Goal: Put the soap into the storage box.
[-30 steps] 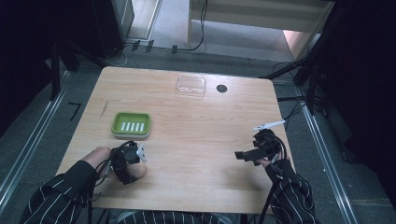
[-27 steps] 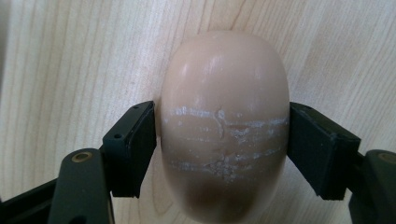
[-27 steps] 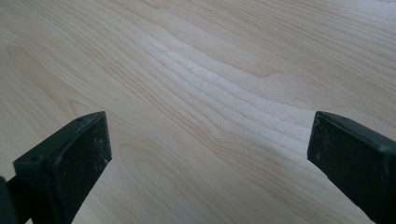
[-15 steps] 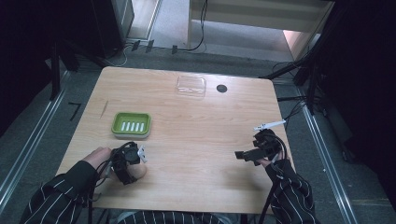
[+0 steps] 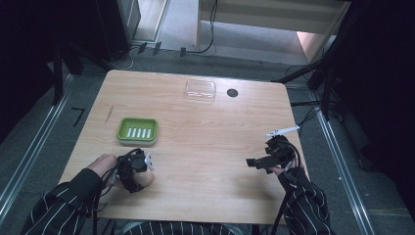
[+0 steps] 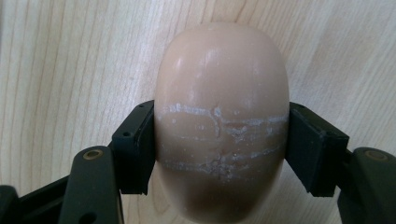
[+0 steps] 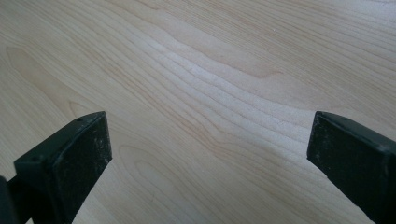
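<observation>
A beige oval soap bar [image 6: 219,84], scuffed with white marks, lies on the wooden table [image 5: 210,137] near its front left. My left gripper [image 6: 219,149] is shut on the soap, one black jaw pressed against each side. In the high view the soap bar [image 5: 145,181] peeks out under the left gripper [image 5: 139,172]. A green soap dish [image 5: 137,131] with white slots sits just beyond it. My right gripper [image 5: 254,163] is at the front right, pointing left; its jaws stand wide apart over bare wood, so the right gripper [image 7: 210,154] is open.
A clear plastic box [image 5: 200,89] and a small black disc [image 5: 232,92] sit near the table's far edge. A thin stick [image 5: 110,112] lies at the left. Cables and dark stands surround the table.
My left gripper with the soap has shifted slightly toward the near left. The right gripper has stayed in place.
</observation>
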The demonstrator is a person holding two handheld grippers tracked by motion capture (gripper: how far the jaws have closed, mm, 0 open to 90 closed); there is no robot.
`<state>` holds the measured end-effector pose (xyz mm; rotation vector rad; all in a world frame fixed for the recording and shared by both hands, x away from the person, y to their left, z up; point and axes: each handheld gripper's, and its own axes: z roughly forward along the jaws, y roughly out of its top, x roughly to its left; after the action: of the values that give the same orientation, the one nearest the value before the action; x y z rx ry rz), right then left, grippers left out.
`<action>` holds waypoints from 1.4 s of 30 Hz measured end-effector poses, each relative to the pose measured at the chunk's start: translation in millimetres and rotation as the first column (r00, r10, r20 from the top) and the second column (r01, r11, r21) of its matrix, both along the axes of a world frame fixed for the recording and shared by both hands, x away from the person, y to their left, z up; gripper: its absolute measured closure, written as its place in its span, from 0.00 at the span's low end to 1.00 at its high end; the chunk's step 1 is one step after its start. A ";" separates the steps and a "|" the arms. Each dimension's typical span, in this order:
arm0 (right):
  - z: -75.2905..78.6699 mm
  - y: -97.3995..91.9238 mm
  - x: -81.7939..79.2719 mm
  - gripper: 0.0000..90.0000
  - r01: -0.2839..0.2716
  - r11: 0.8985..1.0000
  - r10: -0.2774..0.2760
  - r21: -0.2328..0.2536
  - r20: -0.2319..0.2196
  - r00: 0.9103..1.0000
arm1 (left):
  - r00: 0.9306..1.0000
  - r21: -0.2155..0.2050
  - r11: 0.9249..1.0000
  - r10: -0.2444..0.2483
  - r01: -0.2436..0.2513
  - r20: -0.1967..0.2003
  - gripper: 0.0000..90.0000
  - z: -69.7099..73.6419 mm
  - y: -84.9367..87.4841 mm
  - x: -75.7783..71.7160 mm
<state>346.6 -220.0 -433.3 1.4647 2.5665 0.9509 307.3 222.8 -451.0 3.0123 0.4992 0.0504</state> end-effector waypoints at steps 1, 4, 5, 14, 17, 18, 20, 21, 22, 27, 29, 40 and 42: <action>0.0 0.0 0.0 0.00 0.000 1.000 0.000 0.000 0.000 1.000 | 1.000 -0.012 1.000 0.000 0.000 -0.003 0.37 0.7 0.4 0.3; -0.2 -0.1 0.1 0.00 -0.001 1.000 0.001 0.000 0.000 1.000 | 1.000 -0.026 1.000 0.006 -0.006 0.008 0.37 3.4 0.3 -0.1; -0.3 -0.1 0.2 0.00 -0.001 1.000 0.001 0.001 0.002 1.000 | 1.000 -0.038 0.999 0.006 -0.005 0.015 0.37 5.1 1.2 0.2; -0.5 0.0 0.6 0.00 -0.003 1.000 0.003 0.000 0.002 1.000 | 0.999 -0.064 0.998 0.006 -0.004 0.038 0.37 11.8 6.2 4.4; -0.6 -0.1 0.5 0.00 -0.003 1.000 0.003 -0.002 0.002 1.000 | 0.999 -0.069 0.998 0.009 -0.005 0.049 0.37 12.9 7.4 6.2; -0.6 -0.1 0.5 0.00 -0.003 1.000 0.003 -0.002 0.002 1.000 | 0.999 -0.069 0.998 0.009 -0.005 0.049 0.37 12.9 7.4 6.2; -0.7 0.0 0.4 0.00 -0.004 1.000 0.004 -0.002 -0.001 1.000 | 0.998 -0.071 0.997 0.016 -0.012 0.057 0.37 14.2 8.0 7.7; -0.8 0.1 0.4 0.00 -0.003 1.000 0.003 -0.003 -0.001 1.000 | 0.998 -0.075 0.997 0.015 -0.011 0.062 0.37 14.3 8.2 8.3; -0.8 0.1 0.4 0.00 -0.004 1.000 0.004 -0.003 -0.001 1.000 | 0.998 -0.073 0.997 0.013 -0.008 0.063 0.37 14.9 8.3 8.9; -0.3 0.5 -0.2 0.00 0.009 1.000 -0.009 -0.018 0.006 1.000 | 0.998 -0.069 0.998 0.012 -0.008 0.065 0.37 16.5 9.2 10.4; -0.1 1.6 -0.3 0.00 0.013 0.999 -0.013 -0.035 0.008 1.000 | 0.998 -0.070 0.997 0.014 -0.010 0.065 0.37 16.4 9.6 10.4; 6.3 4.7 -3.9 0.03 0.038 0.997 -0.034 -0.061 0.062 0.997 | 0.997 -0.076 0.997 0.018 -0.012 0.074 0.37 17.4 10.1 10.8; 6.7 4.9 -4.5 0.02 0.052 0.996 -0.046 -0.071 0.083 0.996 | 0.997 -0.073 0.997 0.016 -0.010 0.077 0.37 17.8 10.5 11.0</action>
<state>342.1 -215.1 -426.6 1.4321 2.4694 0.8816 318.2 233.3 -433.2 2.9231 0.5024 0.1456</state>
